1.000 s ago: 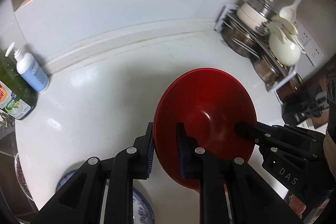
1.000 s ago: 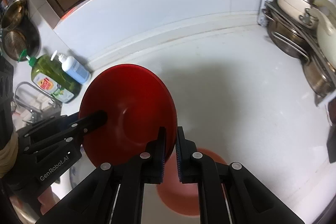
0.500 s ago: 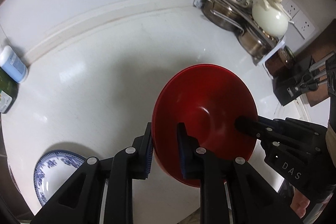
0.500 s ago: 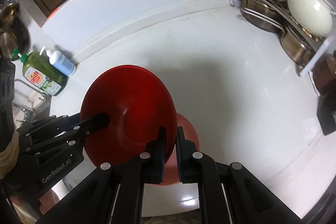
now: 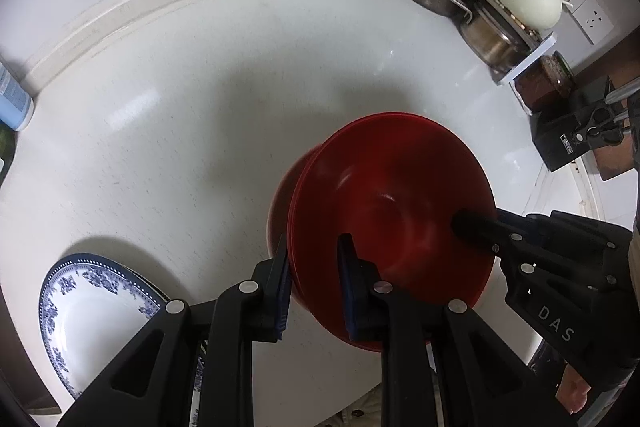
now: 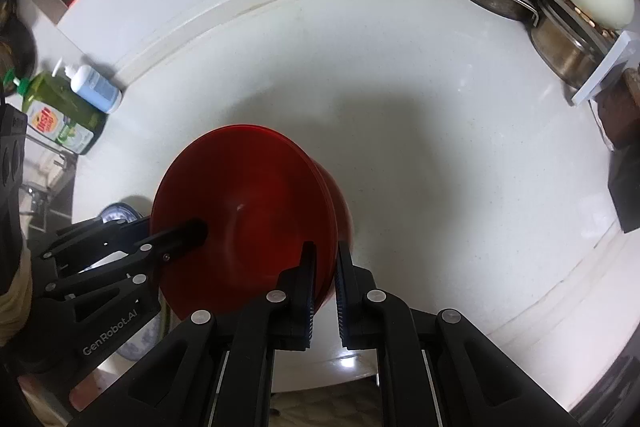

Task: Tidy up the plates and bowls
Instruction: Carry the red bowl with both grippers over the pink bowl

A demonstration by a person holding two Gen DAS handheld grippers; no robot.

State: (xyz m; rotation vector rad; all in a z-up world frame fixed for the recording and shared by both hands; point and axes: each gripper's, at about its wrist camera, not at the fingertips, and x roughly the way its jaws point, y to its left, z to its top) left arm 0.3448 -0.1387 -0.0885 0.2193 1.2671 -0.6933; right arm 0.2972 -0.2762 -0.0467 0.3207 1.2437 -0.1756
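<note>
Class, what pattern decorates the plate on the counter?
Blue floral rim on white plate; clearest in left wrist view.

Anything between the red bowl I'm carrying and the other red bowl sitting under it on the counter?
Nothing visible. The held red bowl, gripped at its rim by the left hand-held gripper and the right hand-held gripper, hangs right above the lower red bowl; the blue-patterned plate lies off to the side.

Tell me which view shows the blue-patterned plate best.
The left wrist view: the plate lies nearly whole on the counter at lower left, its blue floral rim clear. In the right wrist view only slivers of it show behind the left hand-held gripper.
</note>
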